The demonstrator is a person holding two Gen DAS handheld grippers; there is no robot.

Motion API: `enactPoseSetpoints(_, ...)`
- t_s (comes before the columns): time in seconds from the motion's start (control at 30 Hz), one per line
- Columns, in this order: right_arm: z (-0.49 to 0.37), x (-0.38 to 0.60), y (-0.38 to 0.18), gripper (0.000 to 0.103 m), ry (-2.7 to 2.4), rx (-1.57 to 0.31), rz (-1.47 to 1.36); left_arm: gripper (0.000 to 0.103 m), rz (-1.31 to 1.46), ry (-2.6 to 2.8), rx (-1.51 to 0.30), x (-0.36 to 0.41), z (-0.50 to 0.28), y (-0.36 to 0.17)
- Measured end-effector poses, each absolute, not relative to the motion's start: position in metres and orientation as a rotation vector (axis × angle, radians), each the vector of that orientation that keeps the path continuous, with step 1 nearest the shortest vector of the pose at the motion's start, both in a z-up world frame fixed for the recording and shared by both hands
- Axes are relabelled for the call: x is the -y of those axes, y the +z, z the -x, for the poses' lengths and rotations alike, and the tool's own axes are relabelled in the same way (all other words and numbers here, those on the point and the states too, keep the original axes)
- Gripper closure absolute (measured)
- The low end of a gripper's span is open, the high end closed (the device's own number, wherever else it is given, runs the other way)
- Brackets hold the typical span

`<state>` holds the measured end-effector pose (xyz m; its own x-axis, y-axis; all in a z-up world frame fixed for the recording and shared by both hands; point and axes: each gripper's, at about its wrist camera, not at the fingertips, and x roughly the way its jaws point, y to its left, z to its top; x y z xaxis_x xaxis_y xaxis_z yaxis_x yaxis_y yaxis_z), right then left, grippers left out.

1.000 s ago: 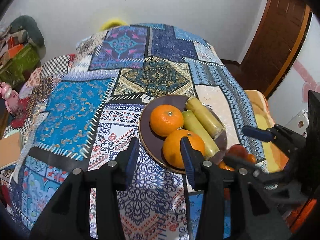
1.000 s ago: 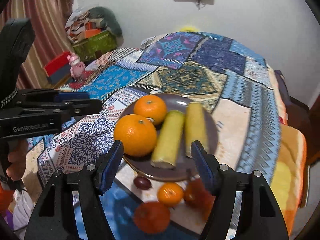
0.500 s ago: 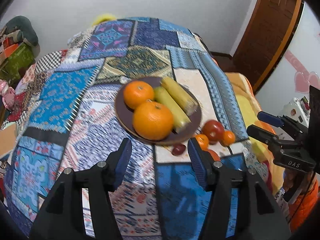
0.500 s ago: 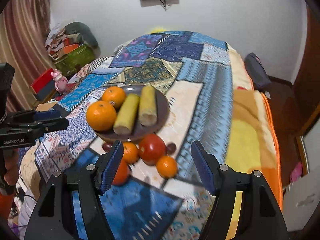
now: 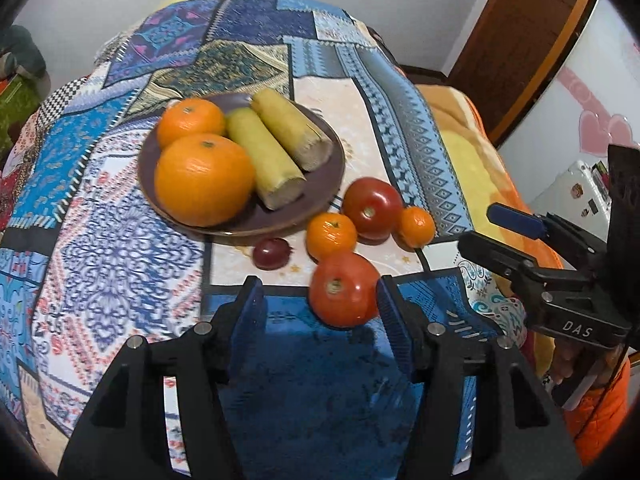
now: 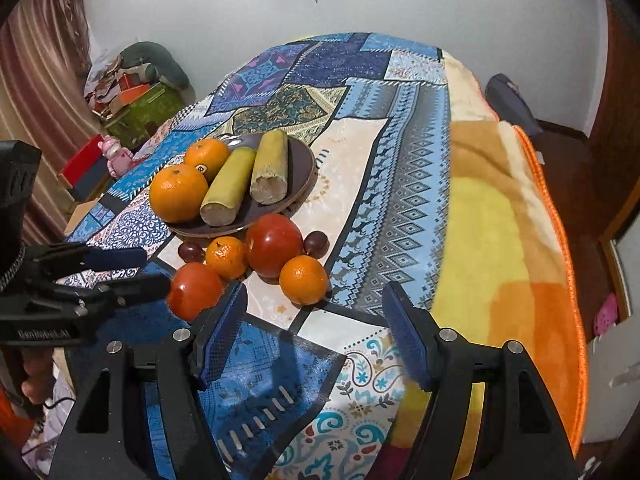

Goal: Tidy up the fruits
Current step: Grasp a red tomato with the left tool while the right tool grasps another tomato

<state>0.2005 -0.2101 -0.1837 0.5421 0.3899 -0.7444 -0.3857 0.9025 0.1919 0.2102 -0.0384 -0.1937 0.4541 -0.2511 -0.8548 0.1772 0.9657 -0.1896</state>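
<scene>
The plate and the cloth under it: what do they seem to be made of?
The plate looks like glazed ceramic or perhaps glass: dark brown and smooth, with a bright shine along its rim; the pictures cannot settle which. The cloth looks like a soft printed fabric with a matte finish: patchwork patterns, no shine, and it drapes over the edges.

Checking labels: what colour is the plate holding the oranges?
Dark purple-brown plate, clearest in the left wrist view.

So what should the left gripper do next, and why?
Probably ease the left gripper forward around the near tomato and close. It is open and empty, and that tomato lies on the cloth just ahead, partly between its fingers, outside the plate.
</scene>
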Motion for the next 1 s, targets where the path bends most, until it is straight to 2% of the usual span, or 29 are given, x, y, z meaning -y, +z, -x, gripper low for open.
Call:
enactPoseSetpoints(0.23, -0.205, 0.206, -0.188, 0.049, 0.510, -0.898, -0.014, 0.045, 0.086, -0.301, -1.089, 0.053, -0.219, -0.208)
enactPoseSetpoints(0.53, -0.210, 0.205, -0.191, 0.049, 0.519, -0.908, -0.016, 0.046, 0.118, -0.333, -1.133, 0.062, -0.230, -0.222)
enactPoseSetpoints(0.6, -0.210, 0.204, -0.191, 0.049, 0.518, -0.908, -0.014, 0.055, 0.126, -0.351, -1.141, 0.063, -0.230, -0.226)
enactPoseSetpoints(1.0, -0.228, 0.176, -0.191, 0.049, 0.549, -0.912, 0.021, 0.056, 0.171, -0.268, -1.050, 0.022, -0.224, -0.199)
